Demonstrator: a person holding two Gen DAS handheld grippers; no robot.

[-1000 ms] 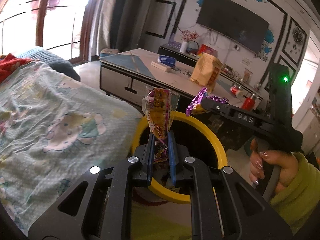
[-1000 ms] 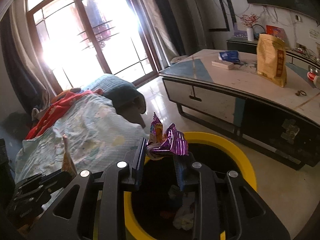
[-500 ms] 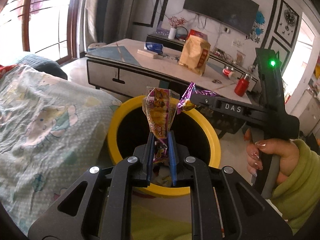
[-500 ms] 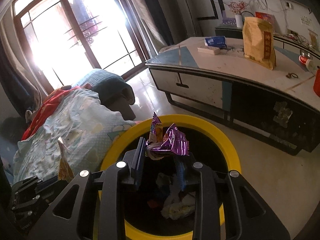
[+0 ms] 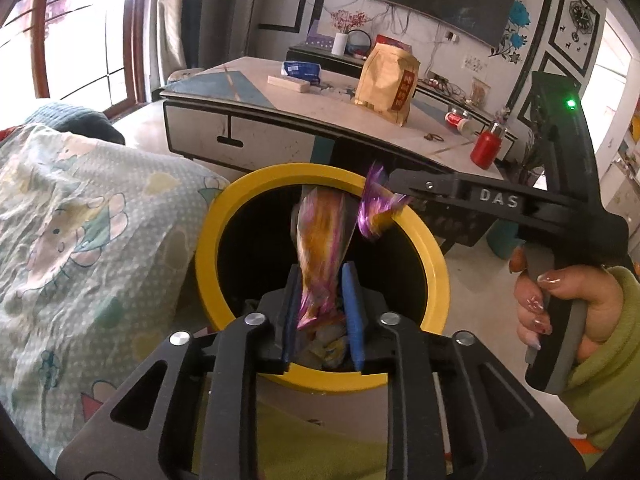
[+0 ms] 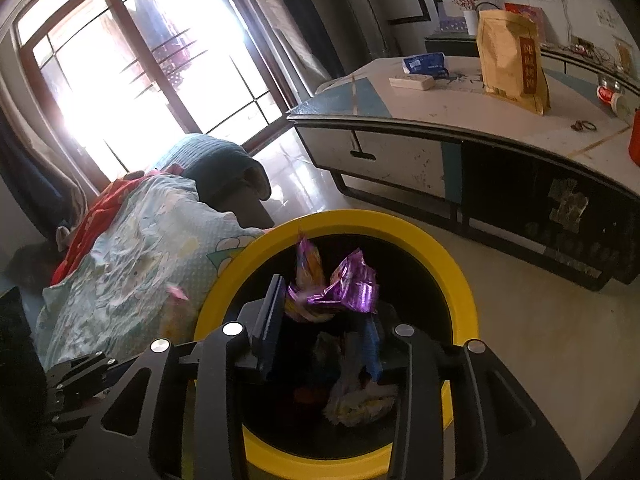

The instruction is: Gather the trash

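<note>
While both tools hang over the yellow-rimmed bin (image 5: 320, 184), your left gripper (image 5: 322, 300) has its jaws parted, and the blurred orange wrapper (image 5: 320, 240) stands loose between the blue pads (image 5: 352, 300), above the bin mouth. Your right gripper (image 6: 320, 320) has its jaws spread with the purple wrapper (image 6: 348, 288) at its tips; you cannot tell whether it is gripped. Crumpled trash (image 6: 360, 396) lies inside the bin. A patterned blanket (image 5: 80, 240) presses against the bin's left side. Beyond, the low table (image 5: 280, 96) carries a tan bag (image 5: 386, 80) and a red bottle (image 5: 486, 148).
</note>
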